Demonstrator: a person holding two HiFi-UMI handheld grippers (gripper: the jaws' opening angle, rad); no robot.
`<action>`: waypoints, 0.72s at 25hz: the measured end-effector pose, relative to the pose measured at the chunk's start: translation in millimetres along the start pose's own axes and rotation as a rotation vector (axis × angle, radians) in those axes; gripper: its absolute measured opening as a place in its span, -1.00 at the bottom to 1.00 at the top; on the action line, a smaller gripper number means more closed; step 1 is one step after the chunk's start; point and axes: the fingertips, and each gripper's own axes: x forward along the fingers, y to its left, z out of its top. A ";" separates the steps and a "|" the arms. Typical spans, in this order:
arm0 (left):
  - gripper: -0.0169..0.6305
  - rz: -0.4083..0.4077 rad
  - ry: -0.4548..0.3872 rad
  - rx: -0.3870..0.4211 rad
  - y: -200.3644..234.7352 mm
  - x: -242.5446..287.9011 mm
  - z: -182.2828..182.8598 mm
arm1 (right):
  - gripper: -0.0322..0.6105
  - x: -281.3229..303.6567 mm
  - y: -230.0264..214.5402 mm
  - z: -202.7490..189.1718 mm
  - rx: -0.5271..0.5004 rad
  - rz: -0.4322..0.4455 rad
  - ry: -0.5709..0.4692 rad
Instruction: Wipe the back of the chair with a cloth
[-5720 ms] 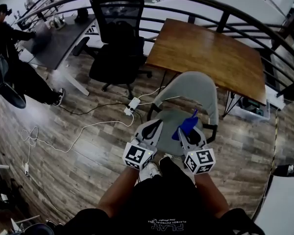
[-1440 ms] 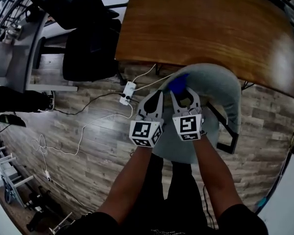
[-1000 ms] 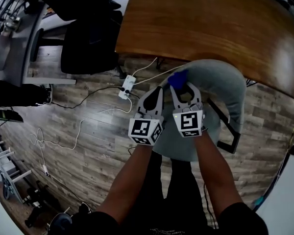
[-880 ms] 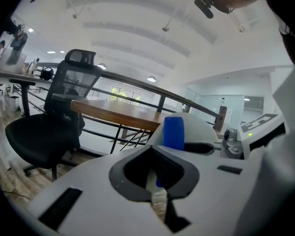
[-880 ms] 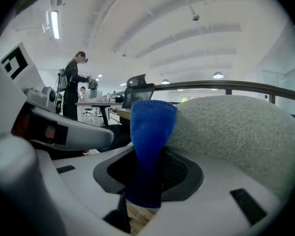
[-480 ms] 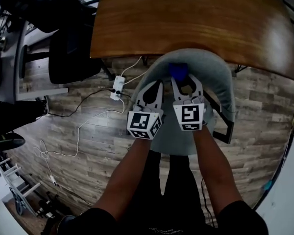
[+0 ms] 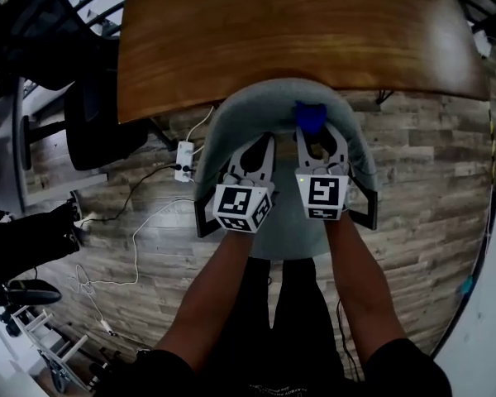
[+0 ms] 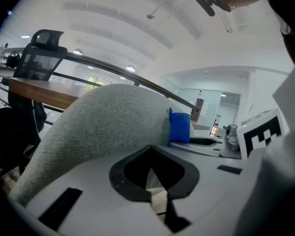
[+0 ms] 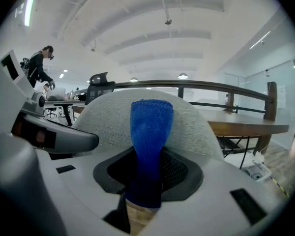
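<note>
A grey upholstered chair with a curved back [image 7: 256, 102] stands right below me in the head view. My right gripper [image 7: 318, 136] is shut on a blue cloth [image 7: 307, 117], which presses on the top of the back a little right of its middle. The right gripper view shows the cloth [image 9: 151, 127] standing up out of my right gripper [image 9: 150, 154] against the chair's back [image 9: 196, 119]. My left gripper [image 7: 263, 143] hovers beside it over the seat, shut and holding nothing. From my left gripper [image 8: 151, 150] I see the chair's back [image 8: 103, 117] and the cloth [image 8: 179, 128] at its right.
A wooden table [image 7: 298, 23] lies just beyond the chair's back. A black office chair [image 7: 91, 114] stands to the left. A power strip [image 7: 184, 153] and cables lie on the plank floor. A person [image 9: 39, 65] stands far off at a desk.
The right gripper has slid the blue cloth rightwards along the top of the chair's back, from its left end to right of the middle. The left gripper has moved along beside it.
</note>
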 end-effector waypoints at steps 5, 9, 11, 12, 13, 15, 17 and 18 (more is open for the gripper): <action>-0.93 -0.065 0.009 0.018 -32.5 18.1 1.7 | -0.48 -21.2 -35.2 -7.2 0.029 -0.093 0.011; -0.93 -0.120 0.011 0.030 -58.6 29.1 1.1 | -0.48 -37.8 -53.0 -13.6 0.037 -0.147 0.025; -0.93 -0.135 0.012 0.030 -67.4 31.4 -0.3 | -0.48 -45.8 -62.2 -17.8 0.049 -0.177 0.038; -0.93 -0.138 0.012 0.027 -70.2 31.9 -0.5 | -0.48 -49.2 -66.7 -19.2 0.059 -0.192 0.042; -0.93 -0.138 0.009 0.020 -71.7 31.8 0.3 | -0.48 -51.5 -69.8 -19.7 0.068 -0.204 0.044; -0.93 -0.131 -0.007 0.004 -70.1 29.1 4.4 | -0.48 -51.7 -67.3 -18.1 0.066 -0.202 0.040; -0.93 -0.115 -0.024 -0.006 -63.5 23.7 8.0 | -0.48 -47.1 -54.4 -16.5 0.044 -0.171 0.038; -0.93 -0.103 -0.030 -0.009 -58.3 20.3 8.5 | -0.48 -43.8 -46.1 -16.6 0.034 -0.151 0.038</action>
